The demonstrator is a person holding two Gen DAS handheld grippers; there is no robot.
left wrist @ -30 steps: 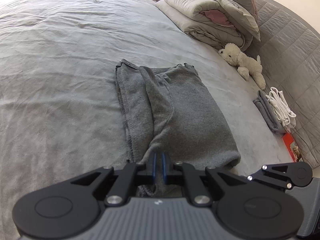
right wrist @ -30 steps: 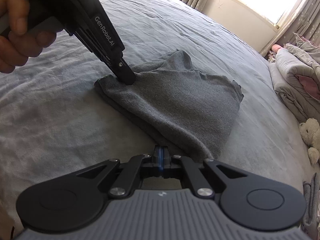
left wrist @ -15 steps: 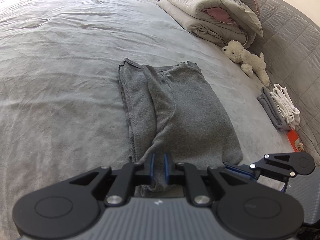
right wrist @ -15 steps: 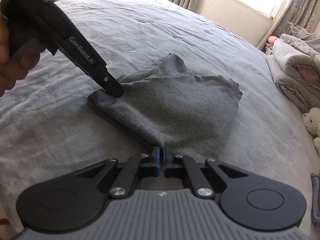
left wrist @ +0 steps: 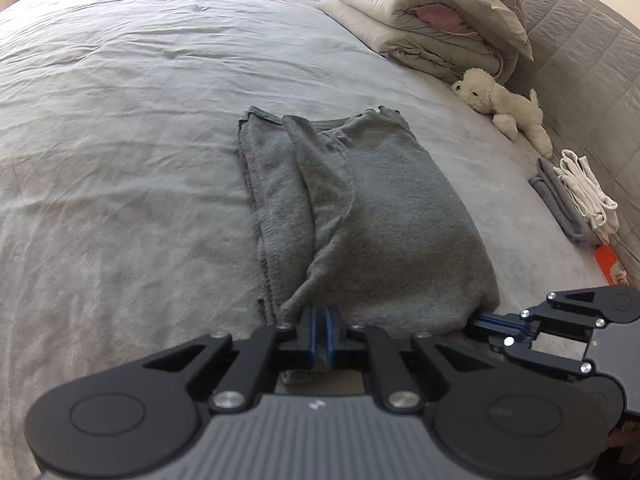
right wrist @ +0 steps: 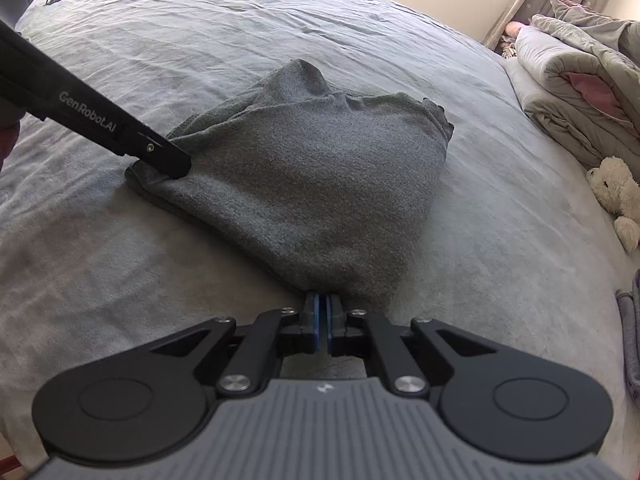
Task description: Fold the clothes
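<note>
Both claws are pinching the near edge of the soft grey half-folded top (left wrist: pixel 372 216) lying mid-bed: left claw (left wrist: pixel 320 322) one corner, right claw (right wrist: pixel 321 312) the other. Next, I think, they should be lifting it over toward the far edge.

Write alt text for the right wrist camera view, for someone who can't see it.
A folded dark grey knit garment lies on a pale grey bedspread, with the right gripper shut on its near corner and the left gripper pinching its left corner. At the right edge sit a rolled grey duvet and a cream plush dog toy.
</note>
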